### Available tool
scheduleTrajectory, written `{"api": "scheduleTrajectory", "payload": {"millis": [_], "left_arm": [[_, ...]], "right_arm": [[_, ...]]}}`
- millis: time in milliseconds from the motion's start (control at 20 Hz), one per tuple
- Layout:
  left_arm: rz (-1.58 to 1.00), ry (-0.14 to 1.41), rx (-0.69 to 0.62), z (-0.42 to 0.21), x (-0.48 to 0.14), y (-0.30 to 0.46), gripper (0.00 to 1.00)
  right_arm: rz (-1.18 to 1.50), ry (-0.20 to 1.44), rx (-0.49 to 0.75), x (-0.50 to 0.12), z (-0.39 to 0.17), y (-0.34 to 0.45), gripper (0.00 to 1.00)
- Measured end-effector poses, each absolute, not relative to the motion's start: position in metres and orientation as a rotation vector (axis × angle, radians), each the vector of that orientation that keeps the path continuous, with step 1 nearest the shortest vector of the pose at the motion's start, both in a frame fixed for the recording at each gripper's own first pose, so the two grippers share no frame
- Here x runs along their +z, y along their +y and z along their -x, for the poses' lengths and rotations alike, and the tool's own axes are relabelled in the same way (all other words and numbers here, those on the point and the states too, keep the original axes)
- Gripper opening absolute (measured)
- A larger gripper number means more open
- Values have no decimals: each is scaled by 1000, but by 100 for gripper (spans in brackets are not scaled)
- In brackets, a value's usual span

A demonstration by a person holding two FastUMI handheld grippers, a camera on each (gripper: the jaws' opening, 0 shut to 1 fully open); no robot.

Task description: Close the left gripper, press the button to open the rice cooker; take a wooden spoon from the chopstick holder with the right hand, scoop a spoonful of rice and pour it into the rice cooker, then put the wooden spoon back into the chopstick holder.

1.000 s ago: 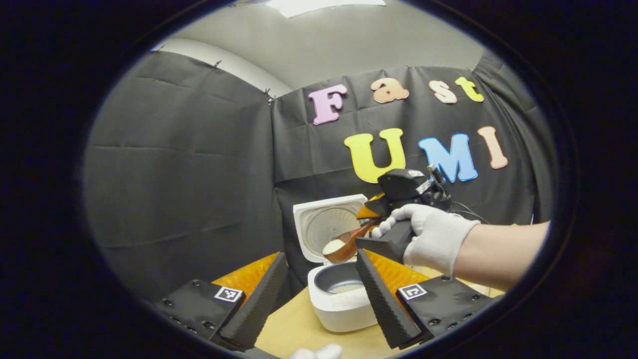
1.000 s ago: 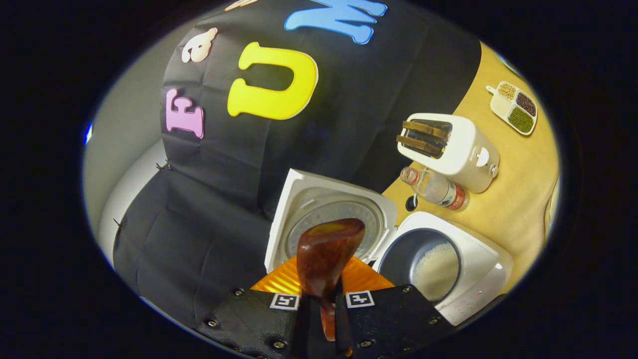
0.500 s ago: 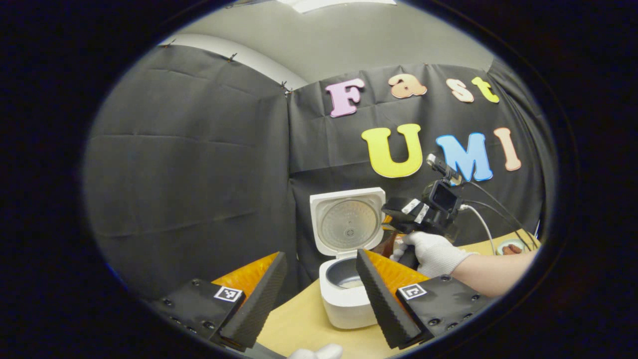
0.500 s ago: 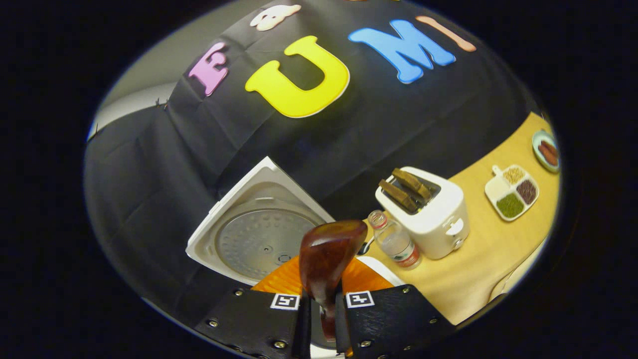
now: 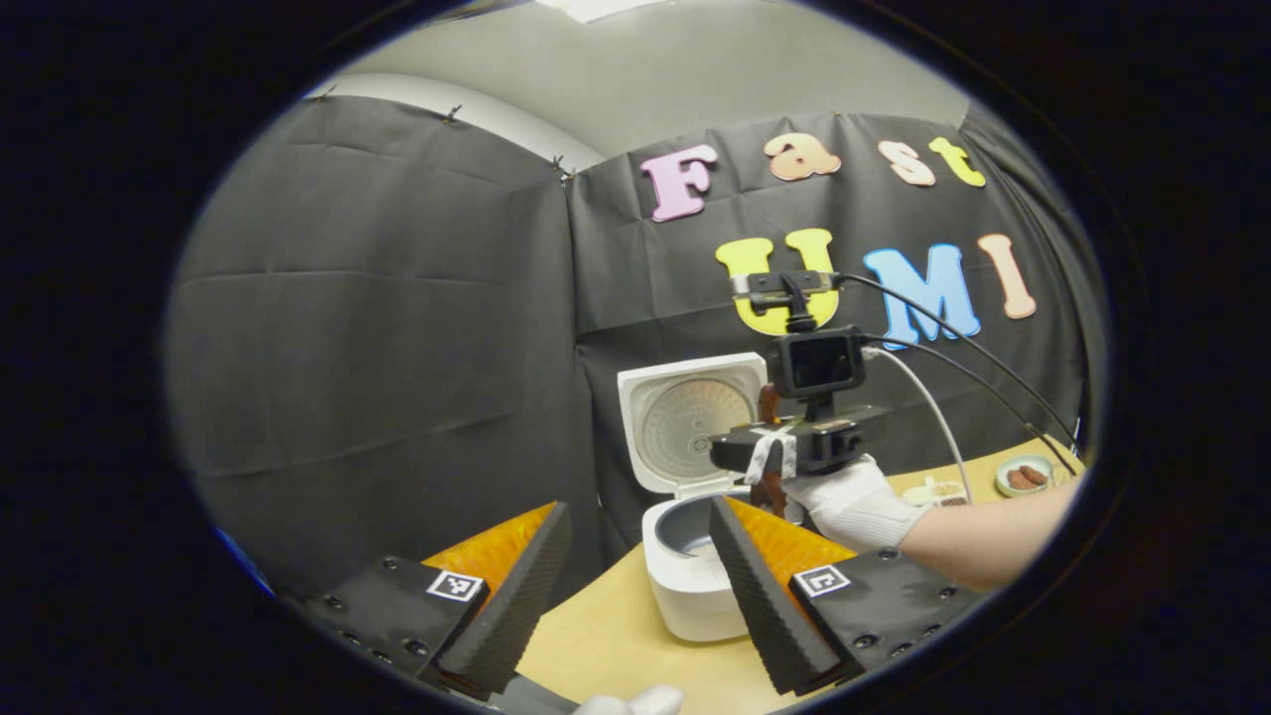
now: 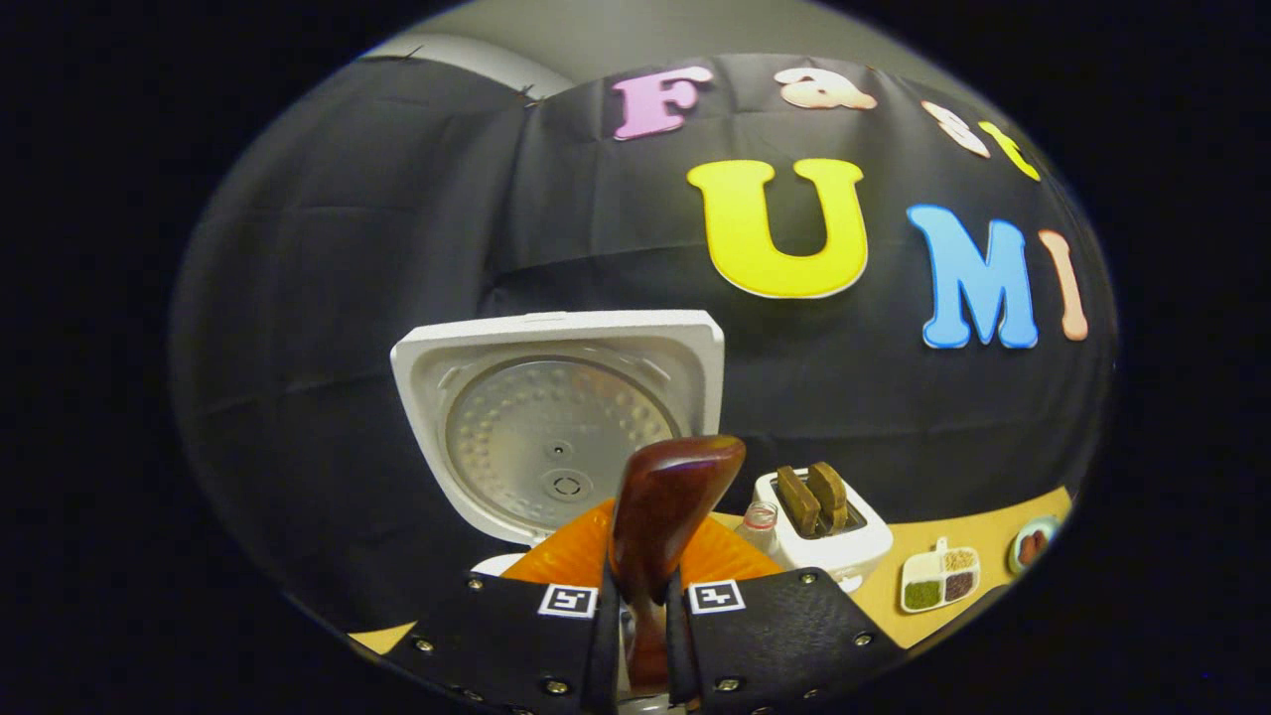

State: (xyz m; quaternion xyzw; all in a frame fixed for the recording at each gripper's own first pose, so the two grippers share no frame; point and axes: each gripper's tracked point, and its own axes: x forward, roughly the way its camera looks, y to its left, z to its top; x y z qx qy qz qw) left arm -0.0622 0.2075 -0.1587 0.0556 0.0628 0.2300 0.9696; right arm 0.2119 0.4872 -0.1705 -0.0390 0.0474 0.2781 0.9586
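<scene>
The white rice cooker (image 5: 695, 596) stands on the table with its lid (image 5: 690, 422) raised; a little rice lies in the grey pot. My left gripper (image 5: 635, 596) hangs open in front of it with nothing between its fingers. Just right of the cooker, a gloved hand holds my right gripper (image 5: 794, 447) level above the pot. In the right gripper view my right gripper (image 6: 640, 606) is shut on the handle of the dark wooden spoon (image 6: 670, 501), whose bowl points up in front of the cooker's lid (image 6: 556, 417).
A white toaster (image 6: 824, 531) with two slices of toast stands right of the cooker, a small bottle (image 6: 760, 516) beside it. Farther right on the yellow table (image 6: 884, 596) are a divided dish (image 6: 938, 581) of grains and a small plate (image 6: 1033, 546).
The right gripper has turned from a sideways tilt to level. The spoon, which held rice over the pot, now stands upright. The left gripper has hardly moved.
</scene>
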Motion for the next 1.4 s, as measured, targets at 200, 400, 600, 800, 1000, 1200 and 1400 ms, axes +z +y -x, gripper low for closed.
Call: {"api": "scheduleTrajectory", "payload": {"millis": [200, 400, 600, 800, 1000, 1200, 1400], "left_arm": [[-113, 122, 470, 62, -159, 209, 99], [-117, 125, 464, 62, -161, 207, 99], [-114, 132, 459, 60, -163, 207, 99], [-113, 127, 452, 57, -158, 203, 98], [-115, 116, 434, 54, -154, 197, 99], [-91, 103, 395, 44, -146, 184, 98], [-89, 82, 336, 35, -138, 158, 98]], "right_arm": [[215, 28, 592, -172, -207, 491, 19], [338, -80, 619, -162, -197, 495, 19], [341, -79, 635, -163, -200, 496, 19], [95, 94, 656, -162, -199, 487, 19], [-360, 316, 638, -154, -211, 467, 19], [-690, 457, 545, -158, -226, 423, 19], [-734, 421, 466, -151, -237, 358, 19]]}}
